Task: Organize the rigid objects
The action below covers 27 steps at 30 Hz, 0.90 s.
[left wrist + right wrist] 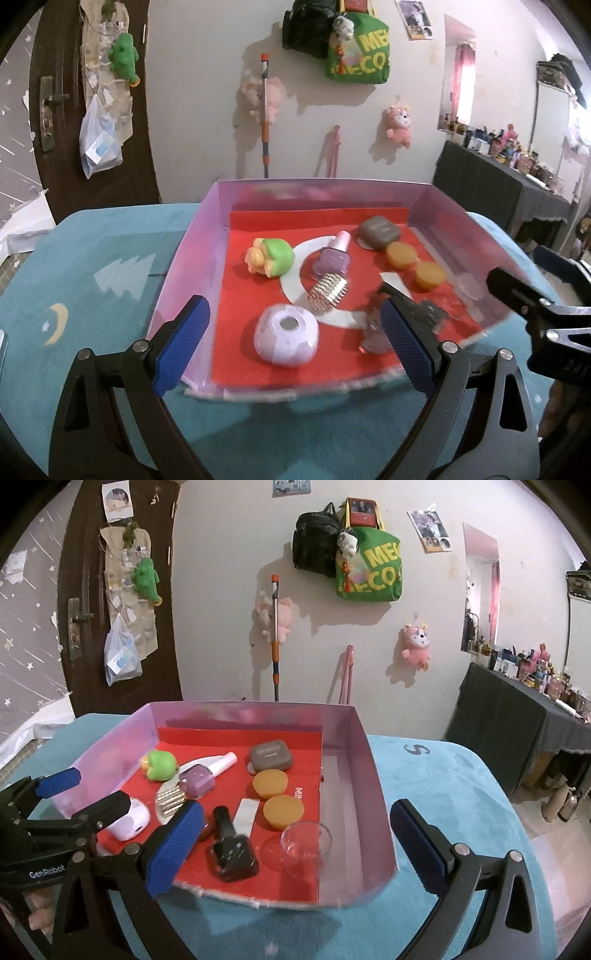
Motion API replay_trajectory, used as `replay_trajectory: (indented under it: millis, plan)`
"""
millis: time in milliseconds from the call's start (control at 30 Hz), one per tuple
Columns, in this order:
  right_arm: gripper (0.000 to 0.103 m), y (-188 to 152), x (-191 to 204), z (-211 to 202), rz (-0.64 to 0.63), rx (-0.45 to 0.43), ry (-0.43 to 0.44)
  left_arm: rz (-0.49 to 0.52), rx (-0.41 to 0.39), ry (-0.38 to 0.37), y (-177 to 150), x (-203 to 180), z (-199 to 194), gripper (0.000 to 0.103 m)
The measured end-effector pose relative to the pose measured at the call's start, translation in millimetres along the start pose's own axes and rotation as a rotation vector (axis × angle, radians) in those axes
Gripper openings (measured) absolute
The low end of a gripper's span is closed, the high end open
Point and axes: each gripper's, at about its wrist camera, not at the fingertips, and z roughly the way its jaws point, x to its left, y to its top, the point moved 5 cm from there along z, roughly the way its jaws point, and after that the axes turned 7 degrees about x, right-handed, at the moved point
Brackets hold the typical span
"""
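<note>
All task items lie inside the shallow box (pixel 364 775), which rests on the teal-covered desk (pixel 443 794). The box floor carries a green toy (pixel 159 764), a purple nail polish bottle (pixel 197 780), a grey case (pixel 271 757), two orange discs (pixel 282 810), a dark nail polish bottle (pixel 231 849), a clear dome (pixel 306 843), a ribbed metal cylinder (pixel 328 293) and a white rounded case (pixel 286 338).

The right gripper (pixel 295 853) hovers over the near edge of the box with its fingers spread wide and nothing between the pads. The dark bottle lies just ahead of its left finger (pixel 176 845), long axis running away from the camera and cap at the far end. The clear dome sits near the midline of the opening.

The left gripper (pixel 293 341) is likewise spread and empty. The white rounded case lies directly between and just beyond its fingers.

Judgement: each gripper is nearest the item on its own side; the right one suits the dark bottle or the dome.
</note>
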Motion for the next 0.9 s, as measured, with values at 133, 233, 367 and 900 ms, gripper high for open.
replay_trajectory:
  millis: [133, 233, 367, 900]
  plan:
    - [0.103, -14, 2, -22, -0.004, 0.009, 0.011, -0.011, 0.025, -0.020, -18, -6, -27, 0.094]
    - [0.103, -29, 5, -38, -0.003, 0.031, 0.022, -0.010, 0.055, -0.012, -31, -9, -40, 0.094]
    - [0.103, -50, 2, -53, 0.010, 0.084, 0.020, -0.031, 0.110, -0.010, -48, -7, -47, 0.094]
    - [0.103, -112, -6, -17, 0.044, 0.353, -0.028, -0.036, 0.328, 0.066, -100, -4, -9, 0.096]
